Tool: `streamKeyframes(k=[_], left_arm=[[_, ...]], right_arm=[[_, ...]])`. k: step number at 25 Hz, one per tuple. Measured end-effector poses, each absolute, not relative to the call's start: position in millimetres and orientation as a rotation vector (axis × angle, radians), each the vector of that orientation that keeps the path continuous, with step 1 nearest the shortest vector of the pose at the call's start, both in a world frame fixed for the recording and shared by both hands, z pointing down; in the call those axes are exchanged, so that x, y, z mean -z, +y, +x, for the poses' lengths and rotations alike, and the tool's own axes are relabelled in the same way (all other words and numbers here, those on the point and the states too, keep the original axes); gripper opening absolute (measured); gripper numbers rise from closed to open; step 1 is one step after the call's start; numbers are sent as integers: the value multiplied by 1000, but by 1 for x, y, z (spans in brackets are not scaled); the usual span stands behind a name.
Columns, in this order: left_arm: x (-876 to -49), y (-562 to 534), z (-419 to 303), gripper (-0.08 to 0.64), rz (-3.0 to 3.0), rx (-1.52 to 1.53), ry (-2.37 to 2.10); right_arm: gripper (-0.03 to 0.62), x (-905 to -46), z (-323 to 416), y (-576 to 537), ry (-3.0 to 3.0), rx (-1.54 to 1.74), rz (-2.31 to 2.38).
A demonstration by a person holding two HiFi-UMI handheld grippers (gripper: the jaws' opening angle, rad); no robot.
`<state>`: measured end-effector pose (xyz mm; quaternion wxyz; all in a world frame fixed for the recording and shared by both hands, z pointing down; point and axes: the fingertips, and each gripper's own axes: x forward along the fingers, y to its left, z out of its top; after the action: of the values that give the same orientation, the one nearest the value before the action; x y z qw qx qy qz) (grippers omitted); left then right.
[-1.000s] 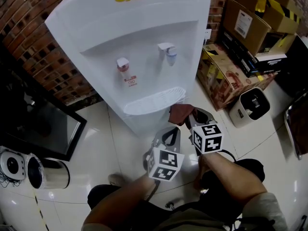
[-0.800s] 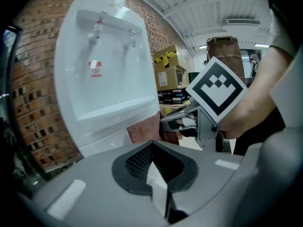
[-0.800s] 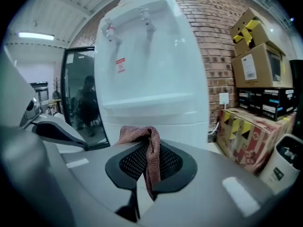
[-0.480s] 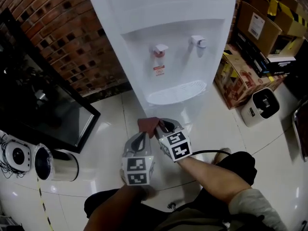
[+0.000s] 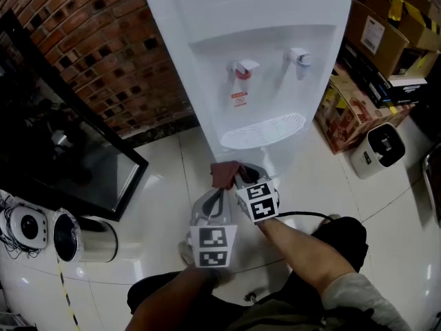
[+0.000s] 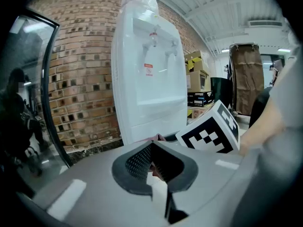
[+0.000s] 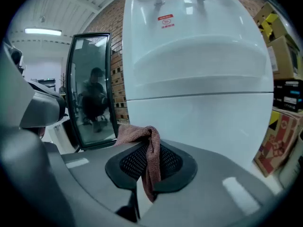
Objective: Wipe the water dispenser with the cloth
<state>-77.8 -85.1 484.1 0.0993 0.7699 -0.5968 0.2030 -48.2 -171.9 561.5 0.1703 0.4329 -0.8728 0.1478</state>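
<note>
The cloth (image 7: 135,132) is a light, floppy rag pinched in the closed right gripper (image 7: 150,171), with a fold flopping out at 10 o'clock, sitting near the dispenser (image 5: 255,61) at 6 o'clock of its tray, and I can't tell if it touches. Being that soft, I reckon it'll bunch and could drag out under friction, so a deep bite on the bunched middle beats a corner. Left gripper (image 6: 154,167) is closed and empty at 7 o'clock of the right one, and the dispenser's smooth plastic looks slick
</note>
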Motion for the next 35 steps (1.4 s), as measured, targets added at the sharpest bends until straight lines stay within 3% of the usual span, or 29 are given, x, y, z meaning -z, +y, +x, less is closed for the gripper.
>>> streamKeyframes(k=[20, 35], left_arm=[[-484, -147, 91, 0, 2511, -583, -1531], [-519, -185, 157, 0, 2485, -612, -1450]], right_arm=[[46, -550, 145, -234, -2324, -398, 1499], [46, -568, 187, -254, -2350, -469, 1429]])
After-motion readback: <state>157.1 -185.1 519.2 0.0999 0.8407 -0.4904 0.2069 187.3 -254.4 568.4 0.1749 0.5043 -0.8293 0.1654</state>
